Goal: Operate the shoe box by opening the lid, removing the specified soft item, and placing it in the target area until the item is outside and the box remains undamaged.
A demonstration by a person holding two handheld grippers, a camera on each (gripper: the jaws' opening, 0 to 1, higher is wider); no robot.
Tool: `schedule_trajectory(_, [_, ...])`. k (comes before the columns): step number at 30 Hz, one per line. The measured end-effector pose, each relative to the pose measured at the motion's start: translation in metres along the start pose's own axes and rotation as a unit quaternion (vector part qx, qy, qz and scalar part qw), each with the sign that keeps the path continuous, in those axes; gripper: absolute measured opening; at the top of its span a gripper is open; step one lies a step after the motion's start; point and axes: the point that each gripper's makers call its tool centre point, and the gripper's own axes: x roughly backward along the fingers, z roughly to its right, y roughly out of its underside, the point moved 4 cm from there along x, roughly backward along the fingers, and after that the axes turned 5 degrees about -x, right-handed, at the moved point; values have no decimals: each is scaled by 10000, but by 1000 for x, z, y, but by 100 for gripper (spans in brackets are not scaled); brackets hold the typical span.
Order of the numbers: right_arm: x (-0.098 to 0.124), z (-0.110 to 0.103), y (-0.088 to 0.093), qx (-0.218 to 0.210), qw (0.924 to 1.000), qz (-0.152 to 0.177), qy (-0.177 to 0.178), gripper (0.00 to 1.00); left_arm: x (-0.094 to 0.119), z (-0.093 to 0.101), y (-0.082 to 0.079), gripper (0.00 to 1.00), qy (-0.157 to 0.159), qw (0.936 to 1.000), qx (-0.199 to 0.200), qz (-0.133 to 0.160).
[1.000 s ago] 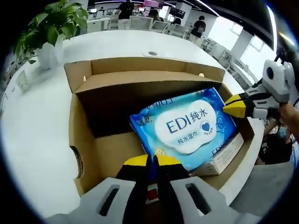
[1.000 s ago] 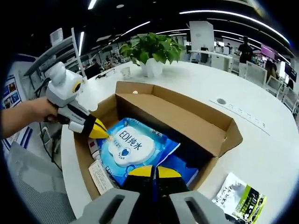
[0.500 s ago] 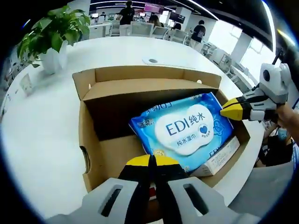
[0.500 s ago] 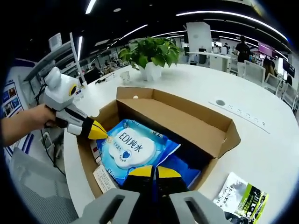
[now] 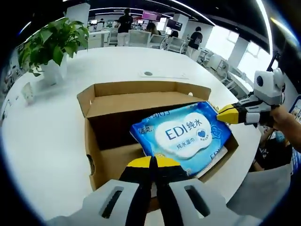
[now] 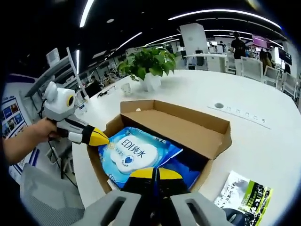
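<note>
An open brown shoe box sits on a white round table. A blue wet-wipes pack, printed "EDI", is held tilted, its right end level with the box rim. My left gripper is shut on the pack's near edge; in the right gripper view it pinches the pack's left corner. My right gripper is shut on the pack's dark blue edge; in the left gripper view it grips the pack's right corner.
A potted plant stands on the far side of the table. A green-and-black packet lies on the table right of the box. Paper items lie under the pack. A person's hand holds the left gripper.
The pack has risen from lying flat inside the box to level with the rim, held at both ends. Both views have pulled back and up, so the box looks smaller.
</note>
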Motion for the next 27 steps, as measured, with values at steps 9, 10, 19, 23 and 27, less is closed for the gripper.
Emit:
schedule_trajectory(9, [19,0,-3,-48,9999,113,-10,0,11,15,-10,0,81,9998,-48,176])
schedule_trajectory(10, [21,0,-3,-61,9999,127,-12,0,12,17,-11,0,89,9998,-54,190])
schedule_trajectory(19, [42,8,-5,-173,9996,231,68,0,14,36,-23,0,226,9992,-130,314])
schedule_trajectory(23, [53,14,-4,-221,9993,272,131,0,12,45,-28,0,290,9988,-164,348])
schedule_trajectory(27, [64,19,-3,-288,9988,333,192,0,8,56,-33,0,375,9984,-209,371])
